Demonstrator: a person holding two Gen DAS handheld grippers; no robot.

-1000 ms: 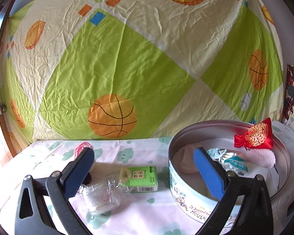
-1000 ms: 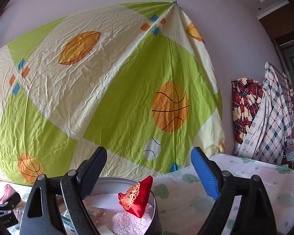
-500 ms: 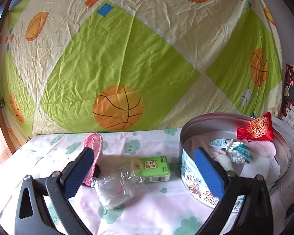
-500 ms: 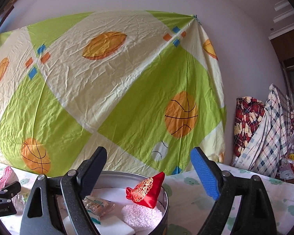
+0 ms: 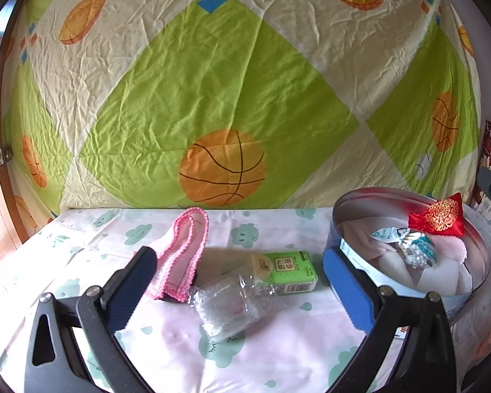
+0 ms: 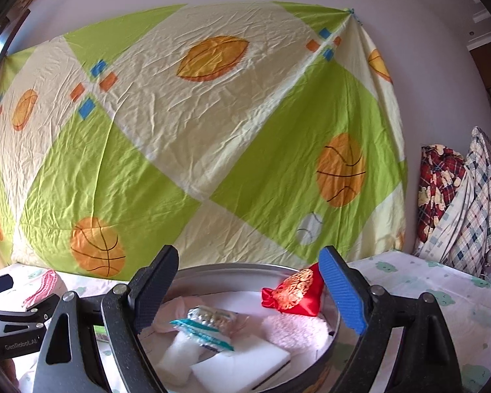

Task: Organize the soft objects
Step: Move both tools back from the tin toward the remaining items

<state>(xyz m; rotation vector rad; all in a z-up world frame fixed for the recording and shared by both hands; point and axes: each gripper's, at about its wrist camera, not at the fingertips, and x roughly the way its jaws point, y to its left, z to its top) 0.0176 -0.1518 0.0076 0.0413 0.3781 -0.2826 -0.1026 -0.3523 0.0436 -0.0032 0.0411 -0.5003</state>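
Pale cloth with green cloud prints [image 5: 271,353] covers your work surface, and a green-and-cream basketball sheet [image 5: 232,98] hangs behind it. Your left gripper [image 5: 239,281] gapes wide and empty over a clear plastic bag [image 5: 226,308], beside a green tissue pack [image 5: 288,270] and pink knitted piece [image 5: 183,255]. Your right gripper [image 6: 248,298], equally wide and empty, faces the round tin [image 6: 232,270] holding a red pouch [image 6: 294,294].
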